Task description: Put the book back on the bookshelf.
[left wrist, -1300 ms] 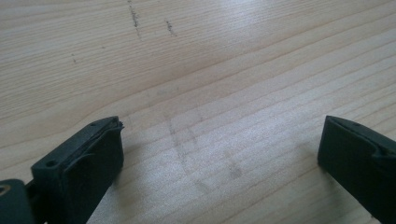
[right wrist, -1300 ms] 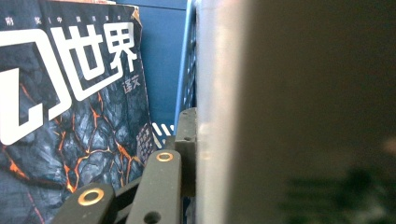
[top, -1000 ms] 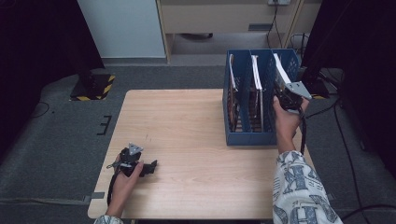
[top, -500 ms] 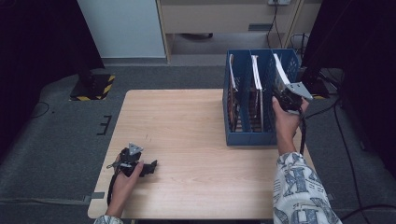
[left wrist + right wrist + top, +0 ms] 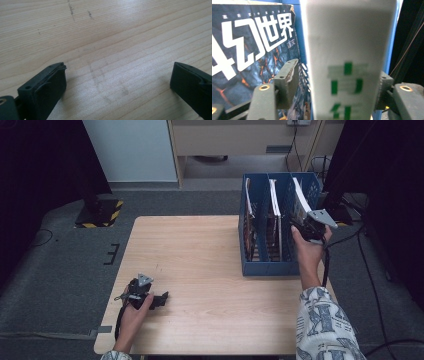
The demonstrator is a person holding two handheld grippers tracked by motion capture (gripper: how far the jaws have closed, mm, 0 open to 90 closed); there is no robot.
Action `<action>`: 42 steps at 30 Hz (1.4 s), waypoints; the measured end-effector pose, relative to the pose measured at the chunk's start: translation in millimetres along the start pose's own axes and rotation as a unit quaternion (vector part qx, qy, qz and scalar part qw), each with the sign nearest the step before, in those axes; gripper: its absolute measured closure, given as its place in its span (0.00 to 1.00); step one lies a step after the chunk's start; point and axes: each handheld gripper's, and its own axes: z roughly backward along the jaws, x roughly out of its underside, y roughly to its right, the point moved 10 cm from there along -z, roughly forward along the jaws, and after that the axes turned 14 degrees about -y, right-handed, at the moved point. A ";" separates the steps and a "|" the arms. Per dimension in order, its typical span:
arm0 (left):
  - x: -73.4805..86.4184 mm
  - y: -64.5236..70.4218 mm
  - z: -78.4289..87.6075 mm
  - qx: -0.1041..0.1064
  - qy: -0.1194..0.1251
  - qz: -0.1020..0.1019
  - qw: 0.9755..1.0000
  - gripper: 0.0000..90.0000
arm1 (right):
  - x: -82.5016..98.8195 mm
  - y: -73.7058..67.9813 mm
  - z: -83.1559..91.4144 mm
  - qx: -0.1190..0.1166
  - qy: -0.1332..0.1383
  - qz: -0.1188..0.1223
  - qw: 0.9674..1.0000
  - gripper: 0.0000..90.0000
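Observation:
A blue file holder (image 5: pixel 270 269) with three slots stands at the table's right side. A white book (image 5: pixel 299 195) leans in its rightmost slot. My right gripper (image 5: pixel 306 227) is at that slot's top, and its jaws have just been opening. In the right gripper view the white book's spine (image 5: pixel 347 37) with green characters stands between the jaws of my right gripper (image 5: pixel 337 85), with a gap at the left pad (image 5: pixel 287 80). A dark magazine (image 5: pixel 249 45) sits in the neighbouring slot. My left gripper (image 5: pixel 162 298) rests open on the table at the front left, with bare wood between the jaws of my left gripper (image 5: pixel 117 82).
The wooden table (image 5: pixel 200 250) has free room across its middle and left. More magazines (image 5: pixel 250 220) stand in the holder's left and middle slots. A cabinet (image 5: pixel 240 140) and a dark stand (image 5: pixel 97 212) are on the floor beyond the table.

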 end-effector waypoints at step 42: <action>-0.2 0.3 -0.2 0.001 0.000 0.000 1.000 0.00 | 30.1 -3.6 29.6 -0.033 -0.039 -0.015 0.999 0.17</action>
